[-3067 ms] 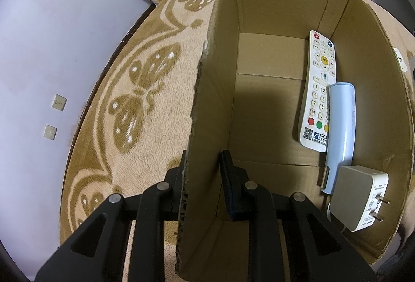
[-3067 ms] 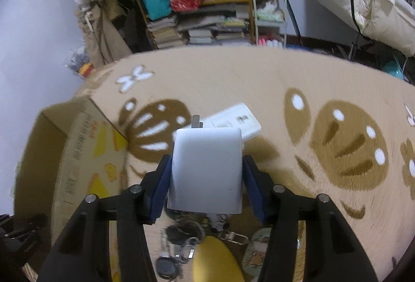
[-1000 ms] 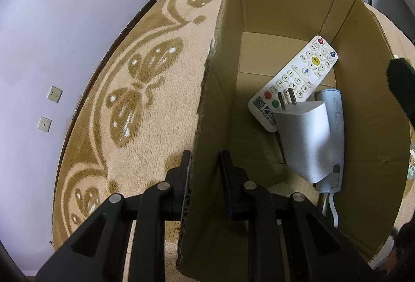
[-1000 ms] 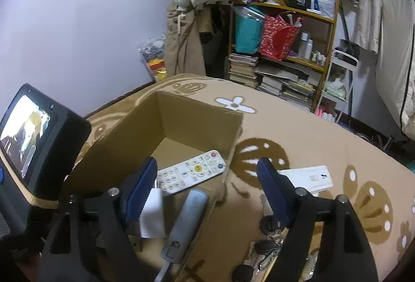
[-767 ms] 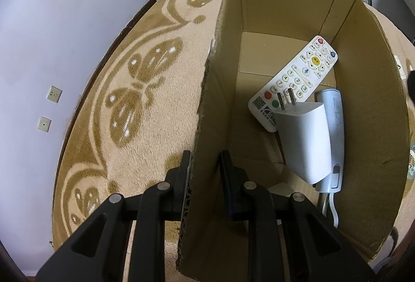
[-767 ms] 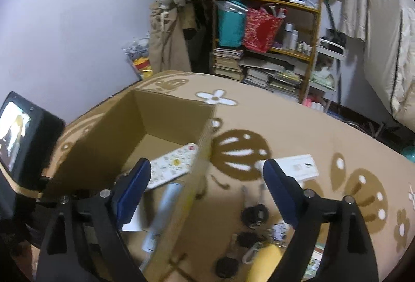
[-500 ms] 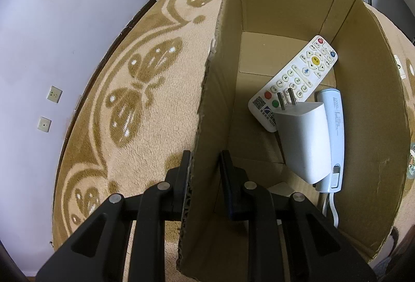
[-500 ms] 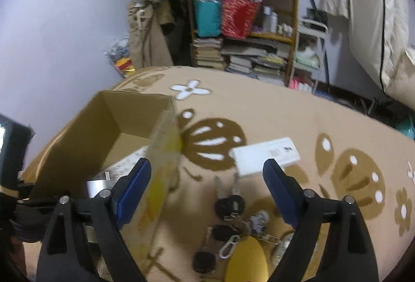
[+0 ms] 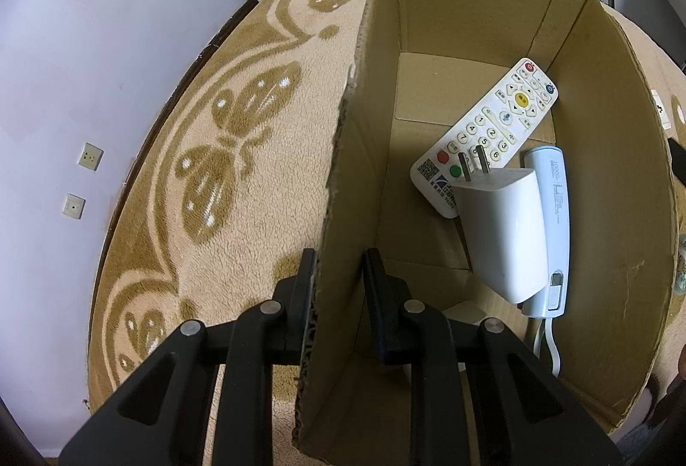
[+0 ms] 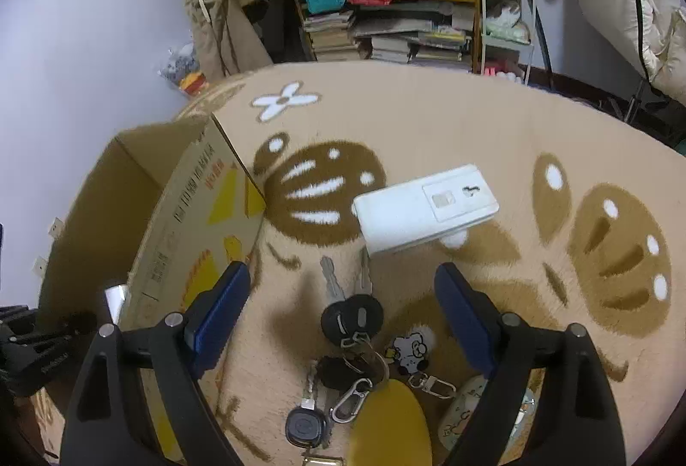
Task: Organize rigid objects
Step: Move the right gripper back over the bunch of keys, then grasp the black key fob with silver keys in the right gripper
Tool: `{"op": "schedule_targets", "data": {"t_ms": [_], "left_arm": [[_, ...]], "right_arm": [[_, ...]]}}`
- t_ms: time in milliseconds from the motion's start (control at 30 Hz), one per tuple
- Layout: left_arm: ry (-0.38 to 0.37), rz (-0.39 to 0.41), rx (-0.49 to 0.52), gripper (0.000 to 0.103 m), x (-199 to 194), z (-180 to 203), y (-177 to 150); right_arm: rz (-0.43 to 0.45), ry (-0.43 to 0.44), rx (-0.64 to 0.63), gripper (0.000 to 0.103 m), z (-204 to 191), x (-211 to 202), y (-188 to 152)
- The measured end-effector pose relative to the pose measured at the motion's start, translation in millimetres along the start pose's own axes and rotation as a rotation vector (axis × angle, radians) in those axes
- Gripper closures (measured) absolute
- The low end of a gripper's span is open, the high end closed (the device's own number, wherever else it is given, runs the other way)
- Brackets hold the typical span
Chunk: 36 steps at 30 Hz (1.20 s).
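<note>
While the left gripper is clamping the cardboard box's left wall, steadying it on the rug's left edge, the right gripper is hovering, jaws wide apart and empty, over the bunch of keys beside the box. Ideally it is straddling the black key heads, not loose rings, before closing; the white flat box is lying just beyond.

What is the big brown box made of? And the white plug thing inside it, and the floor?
The box looks like corrugated cardboard: matte brown, with a rough, wavy cut edge. The plug seems to be smooth white plastic with a soft shine, and its two prongs look like metal. The floor is covered by a rug that looks like fuzzy plush fabric, judging by its fluffy texture.
</note>
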<state>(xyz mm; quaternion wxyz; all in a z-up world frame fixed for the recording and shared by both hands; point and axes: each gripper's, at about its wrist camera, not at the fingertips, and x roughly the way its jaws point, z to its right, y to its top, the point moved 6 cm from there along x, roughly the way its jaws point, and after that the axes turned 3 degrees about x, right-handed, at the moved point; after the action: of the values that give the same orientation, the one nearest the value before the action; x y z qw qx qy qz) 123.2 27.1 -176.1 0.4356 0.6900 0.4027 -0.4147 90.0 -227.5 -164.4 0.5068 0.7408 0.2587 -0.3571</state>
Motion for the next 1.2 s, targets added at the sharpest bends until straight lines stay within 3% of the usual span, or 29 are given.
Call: {"op": "schedule_targets", "data": {"t_ms": [400, 567, 900, 1033, 1200], "left_arm": [[0.005, 0.001, 0.006, 0.082, -1, 1, 0], [0.000, -0.001, 0.002, 0.082, -2, 0, 1], [0.003, 0.002, 0.003, 0.082, -2, 0, 1], [0.004, 0.002, 0.004, 0.082, -1, 0, 1], [0.009, 0.003, 0.012, 0.082, -2, 1, 0]], "right_arm": [[-0.123, 0.023, 0.026, 0.023, 6, 38, -14], [-0.183, 0.018, -0.014, 0.042, 0, 47, -22], [-0.197, -0.132, -0.119, 0.044, -13, 55, -34], [-0.176, -0.163, -0.098, 0.062, -9, 50, -34], [-0.145, -0.151, -0.052, 0.074, -5, 45, -29]]}}
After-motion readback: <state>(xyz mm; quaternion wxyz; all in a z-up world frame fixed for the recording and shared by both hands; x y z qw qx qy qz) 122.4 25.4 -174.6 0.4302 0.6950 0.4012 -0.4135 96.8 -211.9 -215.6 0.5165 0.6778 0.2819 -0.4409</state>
